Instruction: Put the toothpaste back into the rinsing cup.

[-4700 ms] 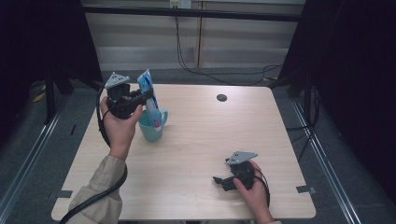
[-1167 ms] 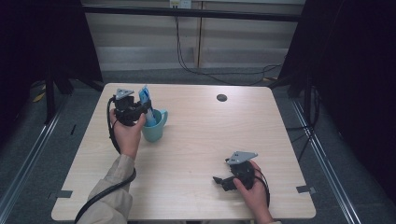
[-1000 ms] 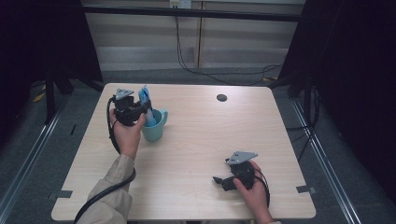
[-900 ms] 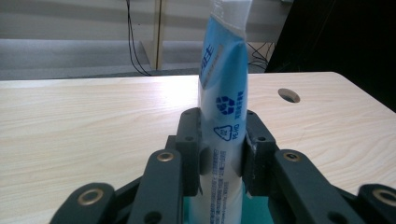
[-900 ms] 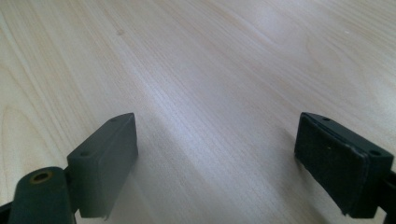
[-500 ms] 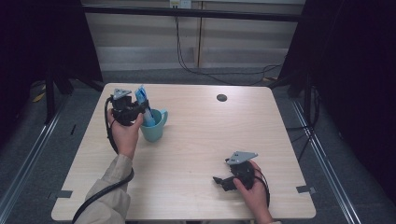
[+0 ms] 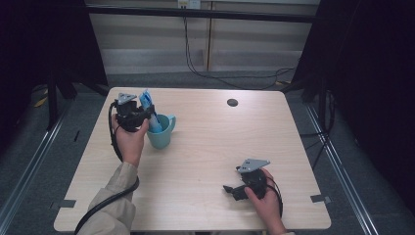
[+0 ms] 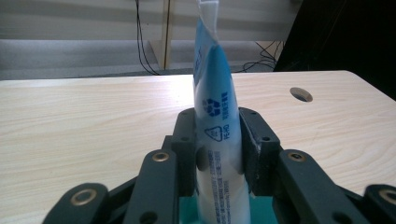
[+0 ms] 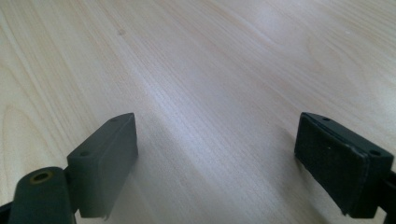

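Left claw [image 8: 217, 154] has just been easing open, pads still flanking the blue-and-white tube [image 8: 215, 126], which stands upright in the teal mug [image 7: 161, 132] on the counter [image 7: 210, 147]. Right claw [image 9: 217, 163] rests apart, holding nothing.

In the left gripper view the blue tube [image 8: 215, 130] is cut off at twelve o'clock, and its foot at six o'clock sinks behind the claw. The print on it is probably too small to read. The teal cup [image 8: 187, 211] shows as a sliver.
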Available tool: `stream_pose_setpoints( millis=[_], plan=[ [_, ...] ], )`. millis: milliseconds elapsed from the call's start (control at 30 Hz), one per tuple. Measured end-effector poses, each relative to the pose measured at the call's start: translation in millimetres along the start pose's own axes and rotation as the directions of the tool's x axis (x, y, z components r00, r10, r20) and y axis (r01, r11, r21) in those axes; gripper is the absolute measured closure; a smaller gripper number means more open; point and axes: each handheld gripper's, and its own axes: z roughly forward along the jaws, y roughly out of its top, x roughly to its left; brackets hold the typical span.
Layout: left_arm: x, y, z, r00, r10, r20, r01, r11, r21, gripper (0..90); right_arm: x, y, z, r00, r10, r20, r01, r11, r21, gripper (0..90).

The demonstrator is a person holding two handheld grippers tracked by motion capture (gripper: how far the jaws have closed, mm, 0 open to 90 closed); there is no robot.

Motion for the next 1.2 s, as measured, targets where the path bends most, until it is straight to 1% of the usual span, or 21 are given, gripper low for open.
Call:
stream_pose_setpoints(
  millis=[133,233,533,767,1200],
  plan=[
    [1.1,-0.1,-0.6,1.0000,0.001,-0.003,-0.001,1.0000,0.000,69.1,-0.1,0.0,0.1,1.0000,-0.001,0.000,0.001,1.000,-0.001,12.8],
    [1.7,-0.2,-1.4,0.9999,0.012,-0.010,-0.012,0.9999,0.003,68.6,-0.1,0.0,0.1,1.0000,-0.001,-0.001,0.001,1.000,-0.001,12.8],
    [6.3,-1.5,-2.7,0.9997,-0.008,-0.022,0.008,1.0000,0.003,67.8,-0.1,0.0,0.1,1.0000,-0.001,-0.001,0.001,1.000,-0.001,12.8],
    [10.5,-2.8,-4.2,0.9993,-0.010,-0.036,0.010,0.9999,0.008,66.6,-0.1,0.0,0.1,1.0000,-0.001,-0.001,0.001,1.000,-0.001,12.8],
    [12.2,-4.7,-5.5,0.9994,-0.011,-0.033,0.011,0.9999,0.007,65.3,-0.1,0.0,0.1,1.0000,-0.001,-0.001,0.001,1.000,-0.001,12.8]
  ],
)
